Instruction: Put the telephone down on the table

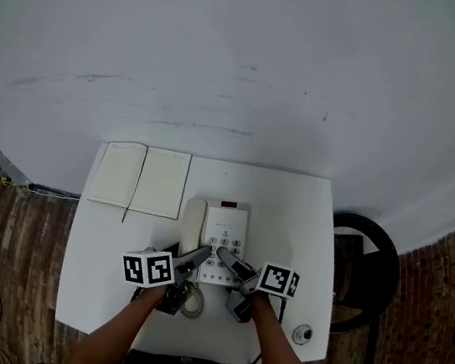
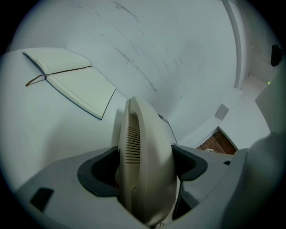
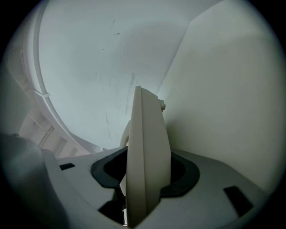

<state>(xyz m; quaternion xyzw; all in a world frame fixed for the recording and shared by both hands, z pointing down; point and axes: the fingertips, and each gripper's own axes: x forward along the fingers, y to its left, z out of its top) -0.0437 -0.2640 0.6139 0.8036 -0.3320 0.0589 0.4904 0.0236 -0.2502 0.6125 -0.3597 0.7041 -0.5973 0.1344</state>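
A cream telephone with a keypad lies in the middle of the white table, its handset along its left side. My left gripper is shut on the near end of the handset, whose slotted earpiece stands between the dark pads. My right gripper is shut on the near right edge of the phone's body, a thin cream slab upright between its pads. Whether the phone rests on the table or hangs just above it cannot be told.
An open notebook lies at the table's back left, also seen in the left gripper view. The coiled cord trails toward the near edge. A small round object sits at the near right corner. A black round stool stands right of the table.
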